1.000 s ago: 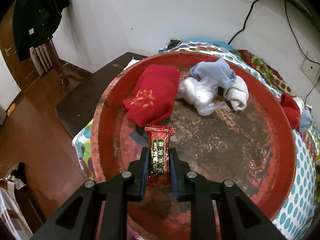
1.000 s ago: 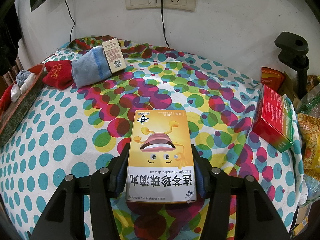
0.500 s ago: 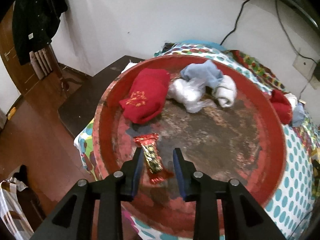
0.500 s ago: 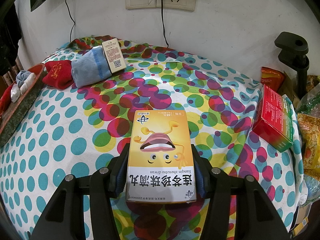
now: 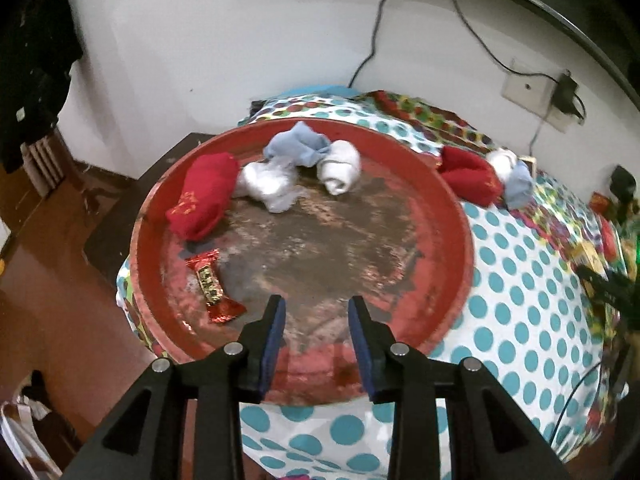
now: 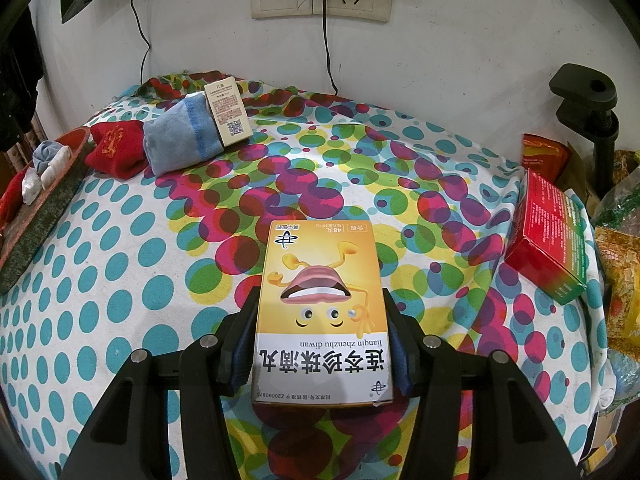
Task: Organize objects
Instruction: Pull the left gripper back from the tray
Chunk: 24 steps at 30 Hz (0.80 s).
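In the left wrist view my left gripper (image 5: 316, 310) is open and empty above the near rim of a round red tray (image 5: 456, 216). A red candy wrapper (image 5: 212, 284) lies in the tray to the gripper's left. A red pouch (image 5: 204, 196), a plastic bag (image 5: 266, 184), a blue sock (image 5: 298, 146) and a white sock (image 5: 340, 164) lie at the tray's far side. In the right wrist view my right gripper (image 6: 320, 308) is shut on a yellow medicine box (image 6: 322, 300) over the dotted tablecloth (image 6: 120, 280).
On the table a red pouch (image 6: 114, 150), a blue sock (image 6: 180, 144) and a small beige box (image 6: 228, 114) lie at the back left. A red box (image 6: 550, 236) and snack packets (image 6: 620, 280) sit at the right edge. A black clamp stand (image 6: 592, 120) rises behind them.
My left gripper let go of the candy wrapper, opened, and pulled back and to the right. The wrapper now lies in the tray. My right gripper has not moved.
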Tool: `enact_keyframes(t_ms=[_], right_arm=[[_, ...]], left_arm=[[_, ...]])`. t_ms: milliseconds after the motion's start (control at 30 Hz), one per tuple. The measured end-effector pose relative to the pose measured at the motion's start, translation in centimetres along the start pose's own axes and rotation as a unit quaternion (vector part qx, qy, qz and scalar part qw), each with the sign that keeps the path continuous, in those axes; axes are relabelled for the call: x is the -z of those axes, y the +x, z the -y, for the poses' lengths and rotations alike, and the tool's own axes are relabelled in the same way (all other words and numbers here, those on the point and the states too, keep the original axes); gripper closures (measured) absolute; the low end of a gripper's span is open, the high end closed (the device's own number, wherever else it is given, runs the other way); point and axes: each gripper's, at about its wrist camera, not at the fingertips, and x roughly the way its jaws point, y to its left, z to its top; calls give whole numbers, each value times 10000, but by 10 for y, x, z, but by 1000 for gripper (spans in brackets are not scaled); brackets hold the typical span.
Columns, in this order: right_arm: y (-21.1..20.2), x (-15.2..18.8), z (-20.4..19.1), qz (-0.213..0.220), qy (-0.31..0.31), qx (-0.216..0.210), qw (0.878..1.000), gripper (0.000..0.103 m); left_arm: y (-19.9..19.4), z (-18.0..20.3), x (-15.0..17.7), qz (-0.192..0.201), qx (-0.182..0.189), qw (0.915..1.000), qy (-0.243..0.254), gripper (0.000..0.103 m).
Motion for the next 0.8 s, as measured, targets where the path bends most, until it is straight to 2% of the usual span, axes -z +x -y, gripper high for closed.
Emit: enact_keyframes(t_ms=[200, 400, 800], right_arm=[[0, 0, -2, 11, -22, 19, 10000, 55], [0, 0, -3, 16, -44, 49, 10000, 55], [-1, -1, -6, 39, -24, 427, 9991, 55]], left_arm=[[-10, 12, 6, 22, 211, 9997, 120, 70], [-18, 11, 15, 104, 197, 9995, 209, 70], [-27, -12, 22, 103, 385, 9992, -60, 70]])
